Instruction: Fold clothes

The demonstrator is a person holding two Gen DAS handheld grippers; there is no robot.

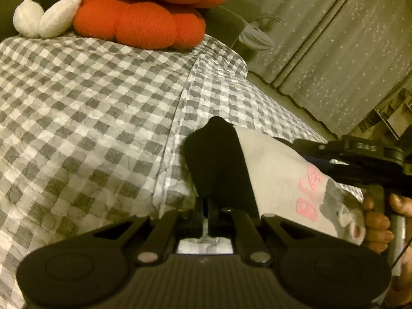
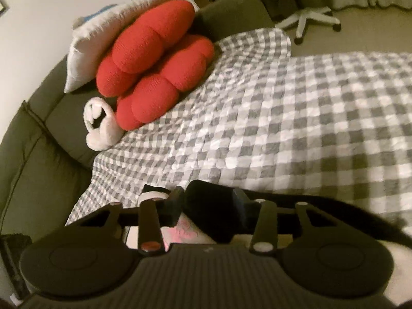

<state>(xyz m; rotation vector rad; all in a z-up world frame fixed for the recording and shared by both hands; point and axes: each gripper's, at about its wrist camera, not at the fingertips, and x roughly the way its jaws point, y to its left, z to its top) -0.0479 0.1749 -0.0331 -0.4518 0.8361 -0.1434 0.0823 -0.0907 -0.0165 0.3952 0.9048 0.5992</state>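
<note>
Left wrist view, checked bedspread (image 1: 90, 108) lying open toward red cushions (image 1: 144, 20), left gripper (image 1: 213, 154) clenching garment's (image 1: 280, 177) black edge, right gripper (image 2: 206, 203) standing part-open around black fabric, grip unclear.

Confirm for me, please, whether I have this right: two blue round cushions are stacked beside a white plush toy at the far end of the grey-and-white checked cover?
Not quite: the round cushions are red, not blue. Both wrist views show this, the right one most clearly. The rest holds: two of them are stacked beside the white plush toy at the far end of the grey-and-white checked cover.
</note>
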